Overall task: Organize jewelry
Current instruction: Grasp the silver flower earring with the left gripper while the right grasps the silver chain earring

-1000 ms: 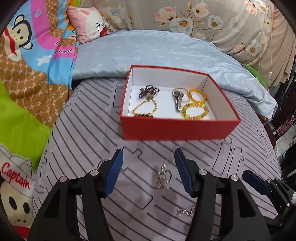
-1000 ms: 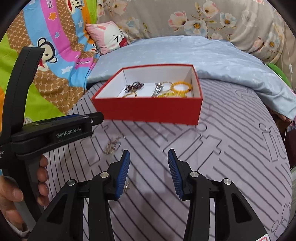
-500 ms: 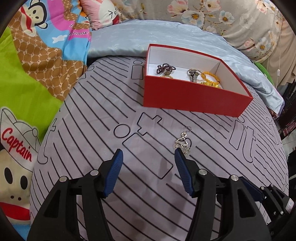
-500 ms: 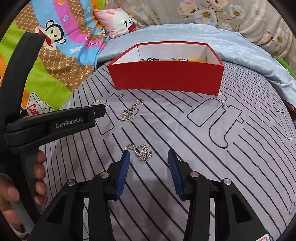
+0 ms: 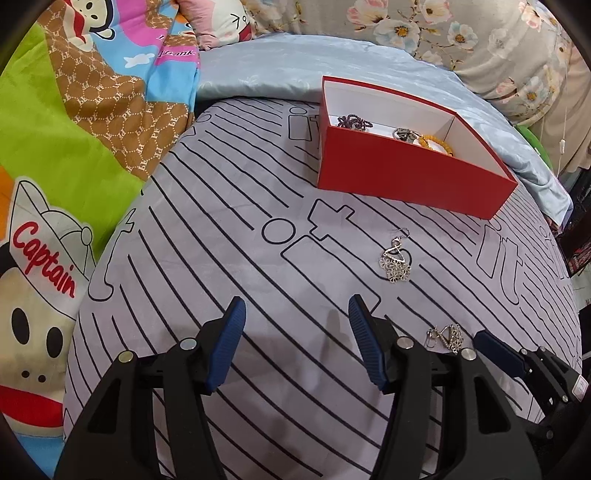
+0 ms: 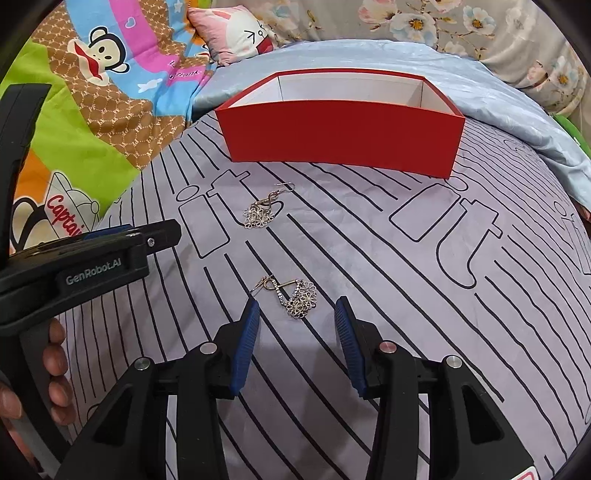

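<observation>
A red box (image 5: pixel 406 177) with a white inside holds a dark bead string (image 5: pixel 352 121), a grey metal piece (image 5: pixel 404 134) and an orange bead bracelet (image 5: pixel 437 142). It also shows in the right wrist view (image 6: pixel 340 136). Two silver flower earrings lie on the striped lilac sheet. The far earring (image 5: pixel 396 260) (image 6: pixel 262 212) lies in front of the box. The near earring (image 6: pixel 295 295) (image 5: pixel 447 336) lies just ahead of my open right gripper (image 6: pixel 297 317). My left gripper (image 5: pixel 295 317) is open and empty, left of both earrings.
A light blue quilt (image 5: pixel 295 66) lies behind the box, with a pink pillow (image 6: pixel 240 37) and floral bedding (image 6: pixel 480 26) beyond. A cartoon monkey blanket (image 5: pixel 74 110) covers the left side. The left gripper's body (image 6: pixel 92 258) and a hand sit at the right view's left.
Both grippers have dropped lower and closer to the sheet. The right gripper has come up to the near earring. The left view has swung left, so the box sits further right.
</observation>
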Motion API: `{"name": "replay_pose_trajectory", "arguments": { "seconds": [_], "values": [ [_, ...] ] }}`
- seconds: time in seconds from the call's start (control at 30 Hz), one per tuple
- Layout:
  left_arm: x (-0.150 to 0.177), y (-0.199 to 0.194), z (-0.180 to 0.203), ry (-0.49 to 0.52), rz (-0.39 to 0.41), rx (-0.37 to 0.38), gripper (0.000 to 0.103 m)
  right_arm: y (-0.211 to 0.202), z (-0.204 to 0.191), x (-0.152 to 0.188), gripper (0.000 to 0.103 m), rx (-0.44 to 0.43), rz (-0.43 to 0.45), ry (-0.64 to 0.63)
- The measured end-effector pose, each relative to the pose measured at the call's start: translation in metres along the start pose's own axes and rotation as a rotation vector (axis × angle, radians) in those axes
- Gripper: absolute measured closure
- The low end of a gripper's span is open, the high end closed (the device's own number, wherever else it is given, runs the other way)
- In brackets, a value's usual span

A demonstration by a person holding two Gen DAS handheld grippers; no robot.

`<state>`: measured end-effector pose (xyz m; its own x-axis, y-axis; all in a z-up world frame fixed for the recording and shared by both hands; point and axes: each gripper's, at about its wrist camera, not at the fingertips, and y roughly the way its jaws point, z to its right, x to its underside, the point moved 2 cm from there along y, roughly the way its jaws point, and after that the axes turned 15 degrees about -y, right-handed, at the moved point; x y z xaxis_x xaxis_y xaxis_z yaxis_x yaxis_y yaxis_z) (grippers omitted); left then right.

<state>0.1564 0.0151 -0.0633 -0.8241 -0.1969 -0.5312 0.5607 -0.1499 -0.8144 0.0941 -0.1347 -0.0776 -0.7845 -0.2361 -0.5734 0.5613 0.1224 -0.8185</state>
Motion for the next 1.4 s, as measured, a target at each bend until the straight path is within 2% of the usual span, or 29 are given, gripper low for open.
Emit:
{"name": "replay_pose_trajectory", "arguments": {
  "seconds": [0.37, 0.47, 0.6, 1.03, 1.4],
  "values": [
    [0.003, -0.002, -0.002, 0.002, 0.002, 0.002, 0.045, 0.01, -0.002, -0.008, 0.062, 0.043, 0.008, -0.031],
    [0.003, -0.002, -0.002, 0.003, 0.004, 0.005, 0.043, 0.01, -0.003, -0.009, 0.069, 0.07, 0.005, -0.046],
    [0.004, -0.003, 0.001, 0.011, 0.002, 0.009, 0.043, 0.009, 0.005, -0.007, 0.084, 0.066, 0.005, -0.023],
    [0.002, -0.002, 0.014, 0.031, 0.001, 0.028, 0.043, 0.001, 0.019, -0.001, 0.086, 0.044, 0.018, 0.034],
    [0.001, 0.014, 0.051, 0.078, -0.026, 0.087, 0.043, -0.014, 0.043, -0.002, 0.086, 0.063, 0.047, 0.086]
  ]
}}
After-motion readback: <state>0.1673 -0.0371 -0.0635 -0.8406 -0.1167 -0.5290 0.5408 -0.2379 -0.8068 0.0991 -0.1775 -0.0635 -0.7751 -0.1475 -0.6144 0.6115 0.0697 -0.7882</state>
